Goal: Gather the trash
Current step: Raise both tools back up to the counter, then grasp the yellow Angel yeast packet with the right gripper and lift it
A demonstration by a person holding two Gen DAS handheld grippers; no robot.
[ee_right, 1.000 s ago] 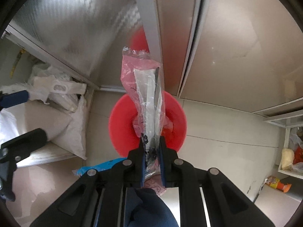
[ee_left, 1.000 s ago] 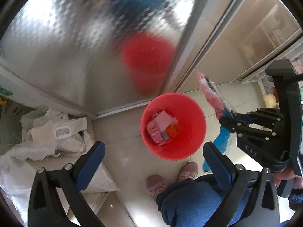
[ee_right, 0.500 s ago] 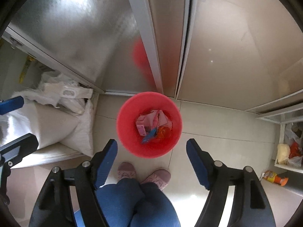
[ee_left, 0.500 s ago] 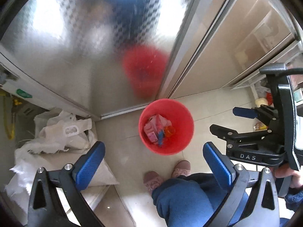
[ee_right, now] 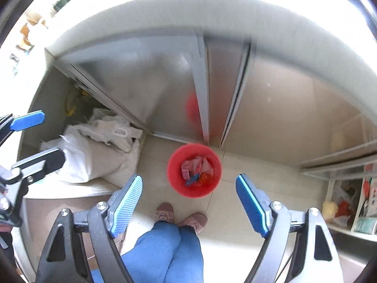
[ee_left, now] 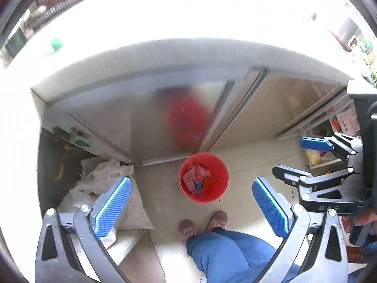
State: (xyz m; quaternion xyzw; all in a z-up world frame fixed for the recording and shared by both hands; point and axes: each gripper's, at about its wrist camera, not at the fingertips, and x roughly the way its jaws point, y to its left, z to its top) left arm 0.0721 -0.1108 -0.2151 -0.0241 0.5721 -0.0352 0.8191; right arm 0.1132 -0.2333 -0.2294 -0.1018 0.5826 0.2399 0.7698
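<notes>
Both hand-held grippers are hanging high over a red bucket (ee_left: 203, 176) that is standing on the pale tiled floor (ee_right: 247, 188) against the foot of a frosted sliding cabinet door (ee_left: 146, 118), with the person's slippers (ee_right: 165, 212) just short of its near rim. The right gripper (ee_right: 189, 202) is showing its blue pads spread wide; its jaws have just been opening, and nothing is lying between them. The left gripper (ee_left: 192, 202) is likewise standing apart and carrying nothing. The step in hand appears to be the finish of a drop, with both tools free and the person looking for the next piece. The trash (ee_right: 196, 169) is sitting crumpled in the bottom of the bucket: pink wrappers on top, a blue scrap and something orange beneath, filling only the lowest part, so there looks to be room for more. The next move is likely calling for a turn away from the bucket toward whatever litter remains, perhaps around the low shelf (ee_right: 348, 195) at the right, where bags and packets are showing, though whether those count as rubbish cannot be told. White sacks (ee_right: 94, 151) are slumping on a ledge to the left of the bucket.
</notes>
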